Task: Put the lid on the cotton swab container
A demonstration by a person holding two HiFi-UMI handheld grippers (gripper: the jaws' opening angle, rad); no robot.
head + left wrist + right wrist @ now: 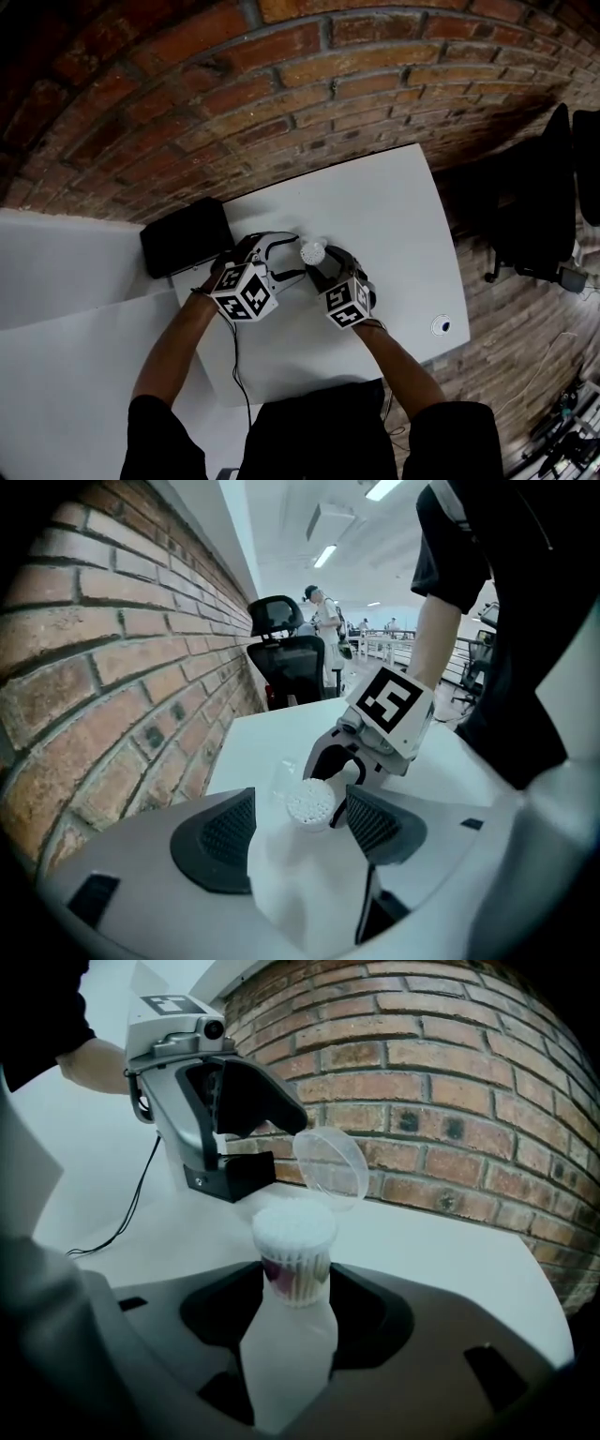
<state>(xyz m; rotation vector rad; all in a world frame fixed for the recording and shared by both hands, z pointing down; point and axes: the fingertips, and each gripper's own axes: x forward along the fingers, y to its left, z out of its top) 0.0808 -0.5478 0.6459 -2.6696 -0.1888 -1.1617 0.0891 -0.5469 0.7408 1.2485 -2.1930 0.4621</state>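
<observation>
**A:** Where is the cotton swab container?

**B:** Over the white table, between the pads of the right gripper. The pads press on its two sides just under the swab heads. Its mouth is uncovered and the swabs are bare. No view shows whether its base rests on the table.

**A:** And the lid?

**B:** It is clear, and it sits just behind and above the container's far rim, tipped up on edge and not seated. I cannot tell whether its lower edge rests on that rim. The left gripper faces the container from the opposite side with its jaws spread wide, pinching nothing. The lid is near one jaw tip, but no pad is on it.

**A:** Which step is this?

**B:** The capping itself, I'd say. The lid is at the mouth but not on it. The next move calls for levelling it over the swab heads and pressing it down while the right grip steadies the container.

**A:** Any writing?

**B:** None that is legible. The container has a reddish patch on its wall with no readable print. The marker cubes carry only black-and-white squares. Out from the container, a black box lies past the left gripper, and the brick wall stands beyond it. A small round white thing sits well apart on the right gripper's side. All are unmarked.
</observation>
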